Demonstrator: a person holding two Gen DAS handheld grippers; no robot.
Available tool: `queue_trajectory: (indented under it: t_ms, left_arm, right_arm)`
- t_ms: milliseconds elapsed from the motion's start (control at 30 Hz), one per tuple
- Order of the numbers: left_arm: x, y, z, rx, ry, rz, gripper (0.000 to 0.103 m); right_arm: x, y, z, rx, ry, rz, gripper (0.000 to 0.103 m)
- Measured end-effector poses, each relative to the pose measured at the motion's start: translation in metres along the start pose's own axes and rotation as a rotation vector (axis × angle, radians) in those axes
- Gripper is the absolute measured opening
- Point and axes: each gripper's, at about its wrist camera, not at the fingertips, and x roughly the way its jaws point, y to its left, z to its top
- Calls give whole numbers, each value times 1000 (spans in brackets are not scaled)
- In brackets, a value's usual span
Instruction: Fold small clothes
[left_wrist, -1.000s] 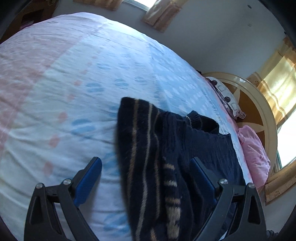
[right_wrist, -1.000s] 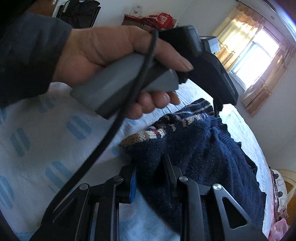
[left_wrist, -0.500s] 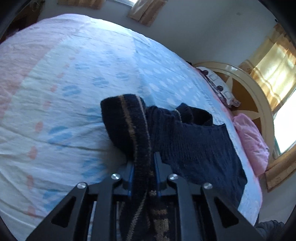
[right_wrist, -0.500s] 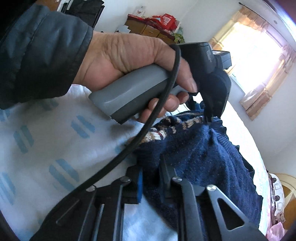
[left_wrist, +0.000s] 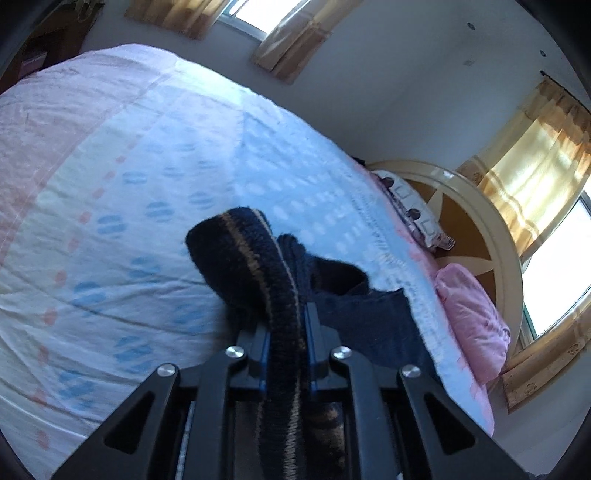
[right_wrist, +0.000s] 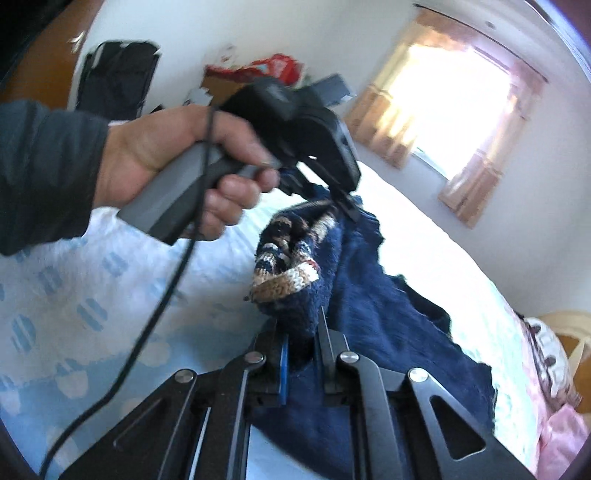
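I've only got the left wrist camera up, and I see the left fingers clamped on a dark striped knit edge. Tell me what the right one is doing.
Observer: The right gripper is shut on the sweater too, pinching a navy fold with a tan and white patterned band.
Operator: Is my left gripper visible from there?
Observer: Yes, the left gripper is up beyond it, held in your left hand, its tip at the sweater's far patterned edge.
Operator: Anything trailing near the fabric?
Observer: A black cable hangs from that handle across the bedsheet, left of the sweater.
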Motion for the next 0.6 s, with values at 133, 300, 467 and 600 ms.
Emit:
queue_trajectory:
  t_ms: [133,300,467,600]
  left_arm:
    - [5,-24,6,2,-25,-8,15]
    - [15,-57,13,17,-55,-25,15]
    - [35,-85,16,36,-51,-33,15]
    - [57,-111,17,57,-35,-41,15]
  right_arm:
    - [-19,-24,-8,54,-31,-37,9]
    - [-40,-58,-19,125,-70,-79,9]
    - [-49,-94,-35,199,-84,-119,9]
    - [-51,-114,-49,244,-81,-137,9]
